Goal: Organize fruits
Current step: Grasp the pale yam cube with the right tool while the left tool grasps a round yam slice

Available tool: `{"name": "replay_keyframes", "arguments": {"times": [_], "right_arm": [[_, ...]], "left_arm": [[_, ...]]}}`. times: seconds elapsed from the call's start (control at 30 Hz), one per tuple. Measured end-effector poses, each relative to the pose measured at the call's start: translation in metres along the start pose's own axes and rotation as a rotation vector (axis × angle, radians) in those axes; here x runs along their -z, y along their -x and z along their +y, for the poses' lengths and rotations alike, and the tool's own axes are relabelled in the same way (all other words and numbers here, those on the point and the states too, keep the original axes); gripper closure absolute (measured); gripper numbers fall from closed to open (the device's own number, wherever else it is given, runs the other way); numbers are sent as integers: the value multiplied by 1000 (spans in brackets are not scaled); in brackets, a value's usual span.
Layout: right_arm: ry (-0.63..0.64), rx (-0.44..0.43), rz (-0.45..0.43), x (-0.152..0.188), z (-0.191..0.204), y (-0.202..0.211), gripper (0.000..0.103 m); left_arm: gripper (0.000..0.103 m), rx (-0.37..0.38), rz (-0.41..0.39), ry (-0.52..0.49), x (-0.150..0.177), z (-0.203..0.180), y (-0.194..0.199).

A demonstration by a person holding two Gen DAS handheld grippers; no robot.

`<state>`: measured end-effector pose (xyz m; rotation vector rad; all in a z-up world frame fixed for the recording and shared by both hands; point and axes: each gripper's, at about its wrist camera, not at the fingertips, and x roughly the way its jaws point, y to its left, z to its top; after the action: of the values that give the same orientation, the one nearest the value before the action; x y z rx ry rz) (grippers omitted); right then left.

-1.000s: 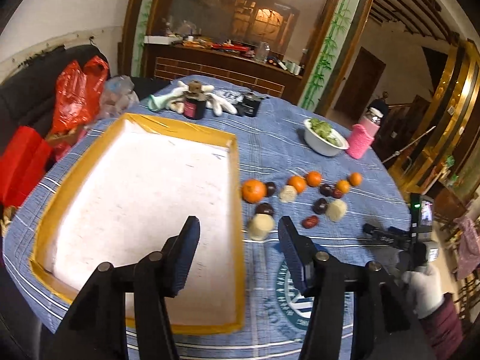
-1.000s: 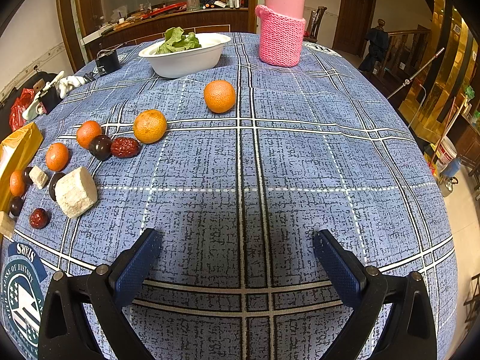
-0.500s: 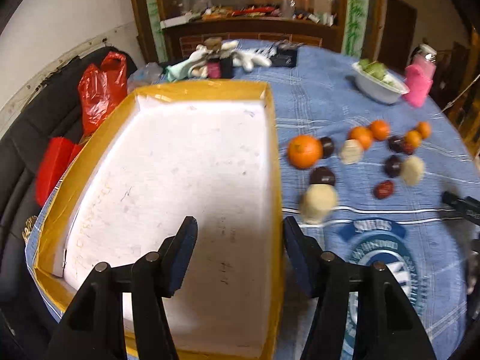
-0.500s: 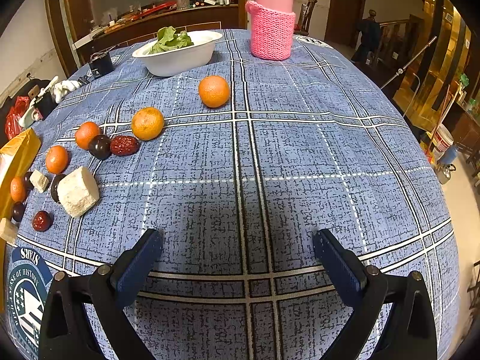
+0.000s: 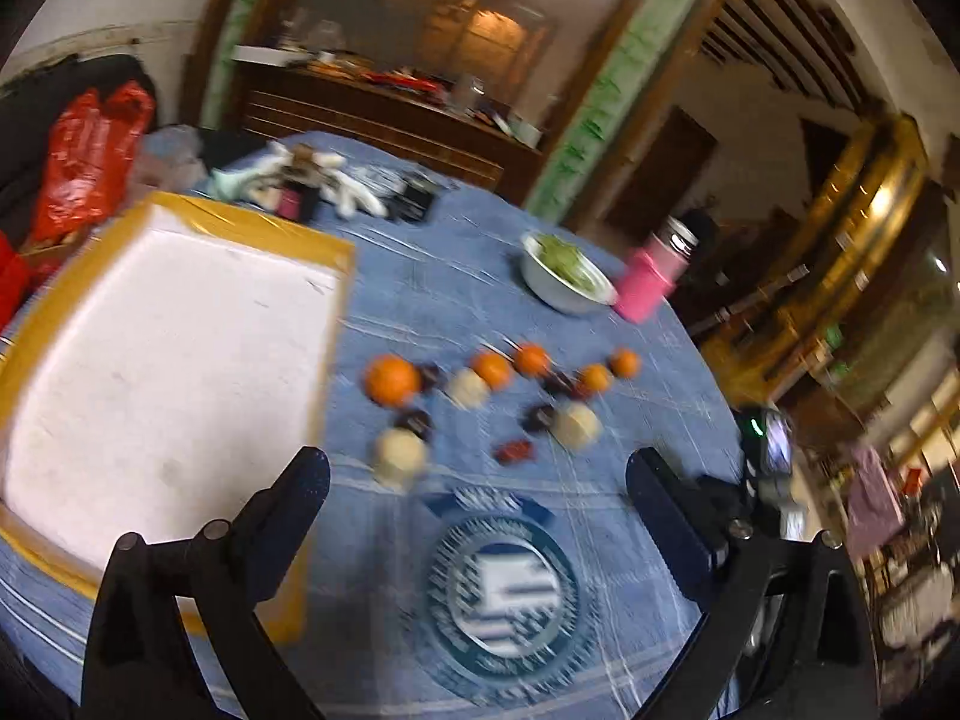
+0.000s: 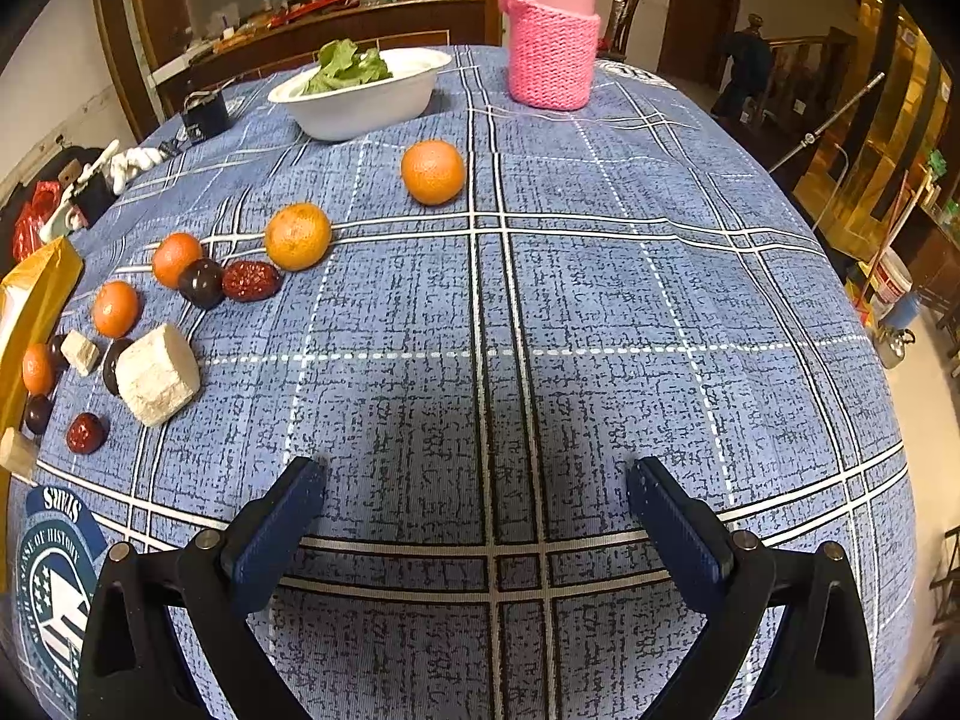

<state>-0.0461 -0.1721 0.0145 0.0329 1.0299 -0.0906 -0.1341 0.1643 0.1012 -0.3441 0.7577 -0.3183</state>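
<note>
your left gripper (image 5: 477, 471) has spread its jaws wider and swung right, off the tray (image 5: 174, 324); your right gripper (image 6: 474, 492) hangs apart too. fruits (image 5: 393, 381) lie just right of the tray, far of both grippers.

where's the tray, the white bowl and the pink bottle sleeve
tray (image 5: 345, 252), left wrist view, yellow rim at its far right corner
white bowl (image 6: 366, 111), right wrist view, front of its outer wall
pink sleeve (image 6: 552, 54), right wrist view, middle of the knitted side
</note>
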Motion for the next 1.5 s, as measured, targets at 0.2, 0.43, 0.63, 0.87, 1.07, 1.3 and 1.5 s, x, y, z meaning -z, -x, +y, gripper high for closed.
{"name": "replay_keyframes", "arguments": {"times": [0.2,0.43,0.63,0.87,1.07,1.3,1.5], "right_arm": [[1,-117,-45,-3,21,28,16],[176,-236,-109,-19,93,27,24],[159,-271,-80,-20,102,-4,56],[54,-405,-108,-18,83,-3,67],[19,-456,-90,-20,77,-5,67],[35,-445,-92,-20,79,-3,67],[31,-447,-108,-19,77,-1,67]], "left_arm": [[51,27,163,-96,22,-19,-24],[61,-57,109,-92,14,6,-14],[61,-97,105,-139,7,8,-21],[61,-175,148,-202,-1,1,-57],[61,-264,209,-269,-7,0,-96],[64,-352,282,-281,-2,11,-127],[75,-338,237,-267,-3,9,-115]]}}
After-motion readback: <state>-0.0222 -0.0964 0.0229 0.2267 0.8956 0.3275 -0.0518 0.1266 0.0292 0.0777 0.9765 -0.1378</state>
